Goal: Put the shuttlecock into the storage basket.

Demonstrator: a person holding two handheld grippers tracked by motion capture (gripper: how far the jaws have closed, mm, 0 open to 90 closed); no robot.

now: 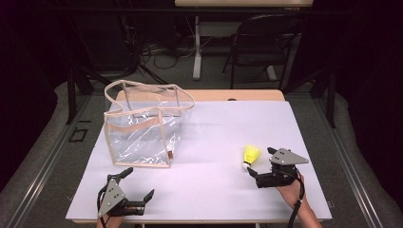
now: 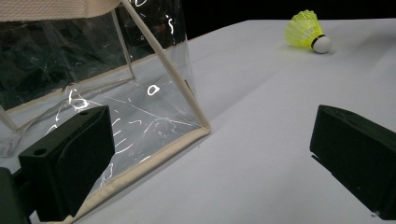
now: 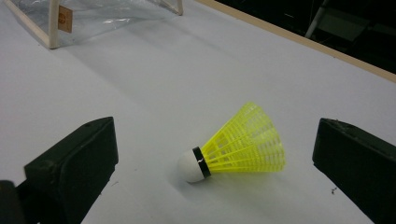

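High view, lower left: the left gripper (image 1: 140, 184) sat wide open below the clear bag (image 1: 142, 124). Lower right, the right gripper (image 1: 254, 172) gaped around the yellow shuttlecock (image 1: 250, 156), lying on its side, cork probably toward the camera. Judged step: approach; next, close on it.

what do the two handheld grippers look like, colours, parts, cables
Both the left gripper and the right gripper are matte black, each with two blocky, squared jaws. Each carries a grey three-cornered plate on top with small dark holes, and a black cable trails back from each toward the person's hand. No sleeves are visible at the wrists.
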